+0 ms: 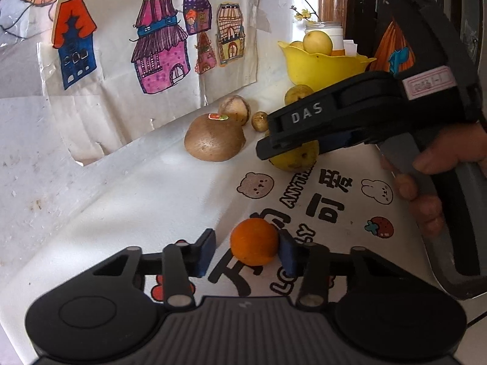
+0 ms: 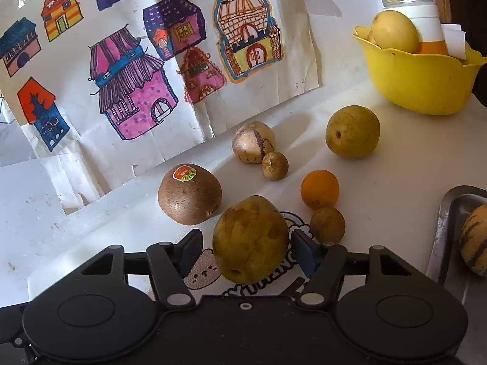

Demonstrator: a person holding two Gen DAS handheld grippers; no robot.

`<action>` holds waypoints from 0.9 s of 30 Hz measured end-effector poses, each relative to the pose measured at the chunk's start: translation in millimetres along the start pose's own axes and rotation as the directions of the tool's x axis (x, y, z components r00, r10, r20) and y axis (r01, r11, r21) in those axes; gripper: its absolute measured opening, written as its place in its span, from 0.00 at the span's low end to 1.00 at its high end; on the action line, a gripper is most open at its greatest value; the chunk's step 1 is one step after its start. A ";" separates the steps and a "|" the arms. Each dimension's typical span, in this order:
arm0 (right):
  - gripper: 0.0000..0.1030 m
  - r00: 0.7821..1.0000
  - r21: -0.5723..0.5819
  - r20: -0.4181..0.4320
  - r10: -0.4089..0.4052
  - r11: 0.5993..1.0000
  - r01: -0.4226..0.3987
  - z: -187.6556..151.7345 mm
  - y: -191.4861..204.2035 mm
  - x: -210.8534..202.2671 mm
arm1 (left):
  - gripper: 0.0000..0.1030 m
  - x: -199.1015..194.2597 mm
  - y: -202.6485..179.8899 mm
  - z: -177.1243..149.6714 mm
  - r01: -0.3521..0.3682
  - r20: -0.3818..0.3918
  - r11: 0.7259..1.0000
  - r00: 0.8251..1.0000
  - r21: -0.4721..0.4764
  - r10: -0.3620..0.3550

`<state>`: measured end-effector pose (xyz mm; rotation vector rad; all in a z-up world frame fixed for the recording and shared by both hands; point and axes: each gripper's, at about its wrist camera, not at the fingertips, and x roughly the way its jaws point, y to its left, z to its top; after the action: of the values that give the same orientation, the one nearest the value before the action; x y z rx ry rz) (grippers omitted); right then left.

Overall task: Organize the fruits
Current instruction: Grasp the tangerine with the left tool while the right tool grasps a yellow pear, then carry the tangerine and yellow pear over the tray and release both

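Note:
A small orange (image 1: 254, 245) lies on the white printed cloth between the fingers of my left gripper (image 1: 246, 249). The right blue pad touches it, the left pad stands a little clear, so the gripper is open. A yellow-green pear (image 2: 249, 240) sits between the fingers of my right gripper (image 2: 246, 249), with a gap showing on its left side; that gripper is open too. The left wrist view shows the right gripper (image 1: 266, 147) from the side, held by a hand (image 1: 441, 158), with its fingers around the pear (image 1: 293, 159).
On the cloth lie a brown kiwi (image 2: 190, 194), a pale striped fruit (image 2: 252, 141), two small brown fruits (image 2: 275, 165) (image 2: 327, 225), another orange (image 2: 319, 188) and a round green-yellow fruit (image 2: 352, 130). A yellow bowl (image 2: 420, 82) holds fruit at the back right. A metal tray (image 2: 446, 213) carries a striped fruit (image 2: 474, 243).

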<state>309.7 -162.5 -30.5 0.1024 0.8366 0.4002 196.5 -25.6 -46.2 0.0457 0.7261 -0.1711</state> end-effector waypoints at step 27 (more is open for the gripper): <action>0.53 0.999 0.022 0.045 0.010 1.000 -0.011 -25.3 -8.1 -9.1 | 0.34 -2.2 9.4 4.5 -0.020 -0.013 0.989 1.000 -0.149 0.018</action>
<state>288.1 -175.2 -43.0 0.1361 0.7962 0.3973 199.4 -16.5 -41.5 -0.0892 0.7480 -0.0976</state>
